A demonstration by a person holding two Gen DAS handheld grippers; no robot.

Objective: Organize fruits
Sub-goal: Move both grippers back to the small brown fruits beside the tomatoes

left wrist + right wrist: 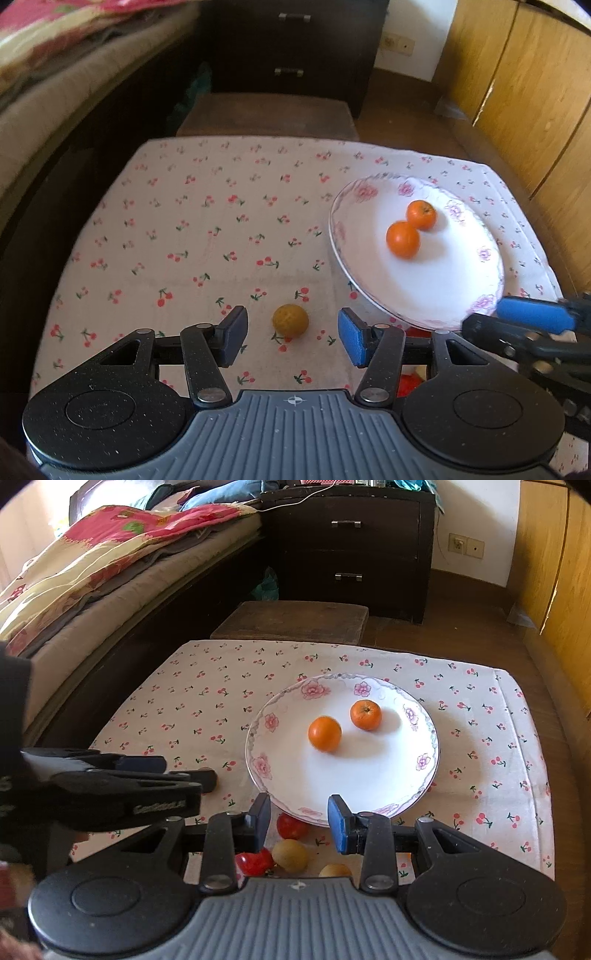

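A small yellow-brown fruit (290,320) lies on the cherry-print cloth between the fingers of my left gripper (292,338), which stands open; neither pad touches it. Two oranges (403,239) (421,214) rest on the white flowered plate (436,295) to the right. In the right wrist view the same oranges (325,734) (365,714) sit on the plate (369,786). My right gripper (299,823) hovers over the plate's near rim, jaws a little apart and empty. Under it lie a red fruit (291,827), a yellow fruit (290,854), another red one (255,862) and a second yellow one (334,870).
The left gripper (184,771) shows at the left of the right wrist view, the right gripper (482,314) at the right edge of the left wrist view. A wooden stool (291,622), a bed (92,572) and dark drawers (347,550) stand beyond the table.
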